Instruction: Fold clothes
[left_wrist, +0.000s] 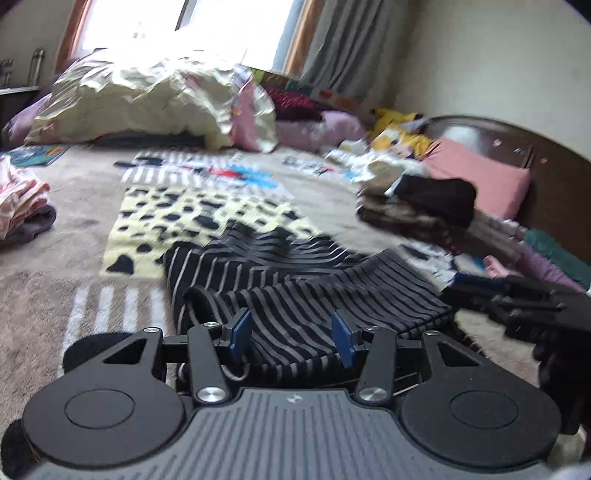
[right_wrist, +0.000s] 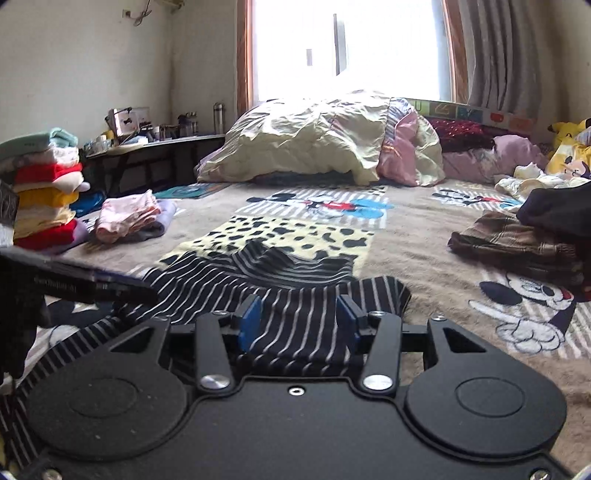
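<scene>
Crumpled cream duvet (right_wrist: 314, 136) below a bright window (right_wrist: 347, 48), cluttered side table (right_wrist: 155, 146) alongside.

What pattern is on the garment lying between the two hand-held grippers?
Thin pale stripes on black: the striped knit garment shows best in the right wrist view.

Black striped garment (left_wrist: 291, 295) w/ thin pale stripes, partly folded, rumpled, lying on bed blanket, near edge doubled over at 6 o'clock, rest bunched toward 12 o'clock over yellow spotted patch
</scene>
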